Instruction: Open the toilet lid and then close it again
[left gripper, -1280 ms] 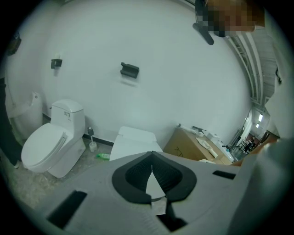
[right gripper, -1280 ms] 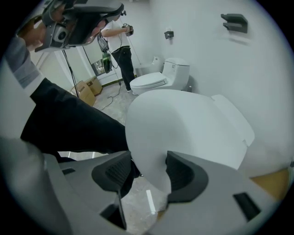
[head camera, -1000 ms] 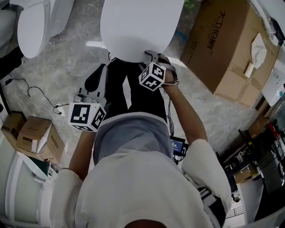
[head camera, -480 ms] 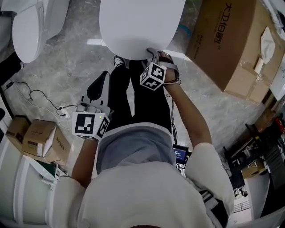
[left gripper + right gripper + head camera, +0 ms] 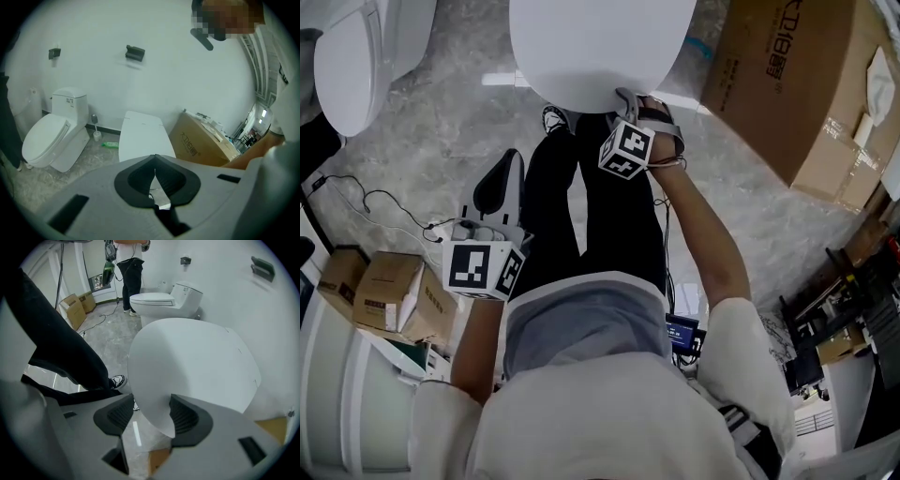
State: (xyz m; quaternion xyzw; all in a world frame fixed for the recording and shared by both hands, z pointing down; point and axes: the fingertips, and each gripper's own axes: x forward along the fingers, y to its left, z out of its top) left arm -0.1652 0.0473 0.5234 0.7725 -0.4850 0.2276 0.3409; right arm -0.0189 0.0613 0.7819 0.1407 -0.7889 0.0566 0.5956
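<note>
Stone floor [image 5: 450,122], toilet lid [image 5: 197,357] edge between right gripper [image 5: 152,416] jaws (clamped)

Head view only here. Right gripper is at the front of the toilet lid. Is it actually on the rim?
Observer: Yes. In the right gripper view, the toilet lid's front rim sits between the right gripper's jaws, pinched at their tips.
Operator: Left gripper carrying anything?
Observer: No. The left gripper has its jaws together with nothing between them.
Operator: Anyone else around?
Observer: One person stands beside a second toilet at the wall. That shows only in the right gripper view.
</note>
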